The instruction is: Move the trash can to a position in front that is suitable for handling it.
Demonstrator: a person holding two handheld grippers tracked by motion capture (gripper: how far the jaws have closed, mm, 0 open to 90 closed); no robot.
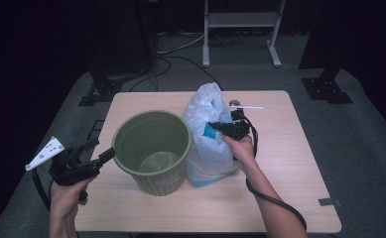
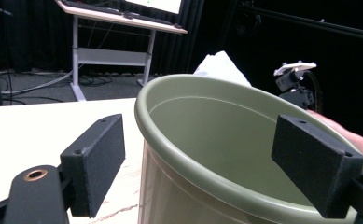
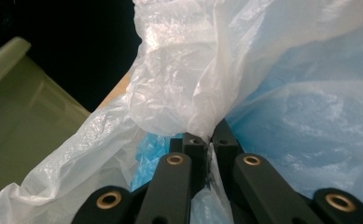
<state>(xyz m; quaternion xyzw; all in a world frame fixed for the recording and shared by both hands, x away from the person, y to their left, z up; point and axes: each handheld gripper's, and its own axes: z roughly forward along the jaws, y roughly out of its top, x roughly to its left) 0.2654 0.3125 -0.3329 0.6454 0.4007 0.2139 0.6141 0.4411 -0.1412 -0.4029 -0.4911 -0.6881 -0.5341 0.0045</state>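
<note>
1. On the table (image 1: 280, 198), high view: green bin (image 1: 153, 148) stands upright, mouth up, long axis vertical, near the table's middle. White plastic bag (image 1: 208, 136) stands just beside it on its right and touches its side; the bag's long axis is vertical, its gathered top points up, and blue shows through low down. Right tool (image 1: 215, 128) is clenched on the bag's side. Left tool (image 1: 98, 151) is held at the bin's left, jaws spread, one jaw tip at the rim.

2. Left gripper view: the left tool's jaws stand wide apart, one outside the bin (image 2: 207, 140) and one over its mouth; neither pad presses on the wall, so the tool is released. The bin's smooth inside wall shows here. The bag's white peak (image 2: 221, 65) rises behind the far rim.

3. Right gripper view: the right tool (image 3: 211, 144) has its jaws shut together on a pinch of the bag's film (image 3: 188, 93). Crinkled white film and blue contents show close up; the bin's wall (image 3: 25, 121) lies at left.
</note>
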